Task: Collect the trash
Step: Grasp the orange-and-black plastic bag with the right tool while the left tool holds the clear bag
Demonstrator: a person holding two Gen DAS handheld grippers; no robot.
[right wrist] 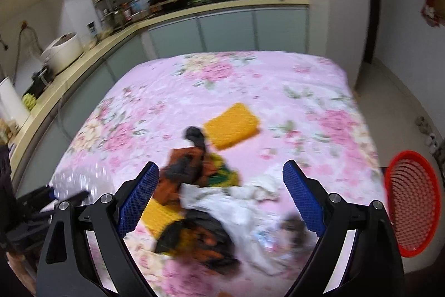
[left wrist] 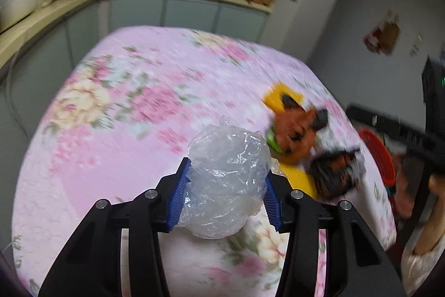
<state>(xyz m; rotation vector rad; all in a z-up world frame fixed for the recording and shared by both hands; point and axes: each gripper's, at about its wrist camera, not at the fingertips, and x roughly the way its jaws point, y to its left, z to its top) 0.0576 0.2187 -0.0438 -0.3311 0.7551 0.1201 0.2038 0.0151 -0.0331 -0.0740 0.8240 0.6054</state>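
My left gripper (left wrist: 226, 185) is shut on a crumpled clear plastic bag (left wrist: 222, 152), with both blue pads pressed into its sides above the pink floral tablecloth (left wrist: 111, 152). To its right lies a heap of trash: an orange-and-black wrapper (left wrist: 297, 130), yellow sponges (left wrist: 279, 95) and a dark wrapper (left wrist: 333, 171). My right gripper (right wrist: 220, 165) is open and hovers over that heap, with nothing between its fingers. Below it lie the orange wrapper (right wrist: 186, 171), white crumpled paper (right wrist: 222, 202) and a dark orange wrapper (right wrist: 200, 241). A yellow sponge (right wrist: 232, 124) lies further back.
A red plastic basket (right wrist: 411, 199) stands beyond the table's right edge, also seen past the heap as the red basket (left wrist: 378, 155). A kitchen counter (right wrist: 83, 52) with pots and a rice cooker (right wrist: 64, 52) runs behind and along the left. A person's arm (left wrist: 428, 213) is at the right.
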